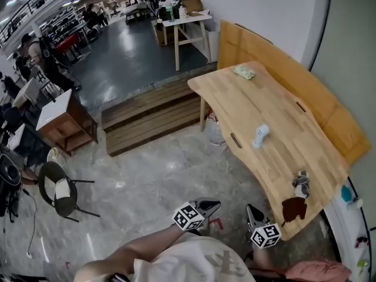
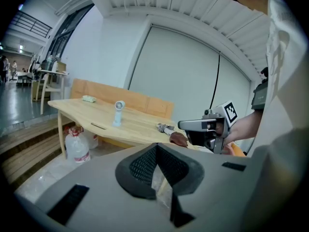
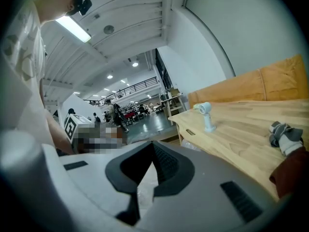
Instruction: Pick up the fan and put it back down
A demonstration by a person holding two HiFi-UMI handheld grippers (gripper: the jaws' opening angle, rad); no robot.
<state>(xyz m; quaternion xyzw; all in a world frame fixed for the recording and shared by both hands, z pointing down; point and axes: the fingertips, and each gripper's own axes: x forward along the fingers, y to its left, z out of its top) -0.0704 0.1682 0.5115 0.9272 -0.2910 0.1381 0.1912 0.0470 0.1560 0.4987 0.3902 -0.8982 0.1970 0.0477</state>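
Note:
A small white hand-held fan [image 1: 260, 135] stands upright near the middle of the light wooden table [image 1: 276, 107]. The left gripper view shows the fan [image 2: 119, 111] far off, and the right gripper view shows the fan [image 3: 205, 112] a good way ahead. My left gripper [image 1: 216, 204] and right gripper [image 1: 249, 208] hang side by side over the floor, short of the table's near end. Both look shut with nothing between the jaws. The right gripper [image 2: 186, 125] also shows level with the table edge in the left gripper view.
A grey-white rag [image 1: 301, 183] and a dark brown cloth [image 1: 294, 208] lie at the table's near end, and a green item [image 1: 244, 71] at the far end. A water jug [image 2: 77, 146] stands under the table. Wooden steps [image 1: 153, 116] and a black chair [image 1: 59, 190] stand to the left.

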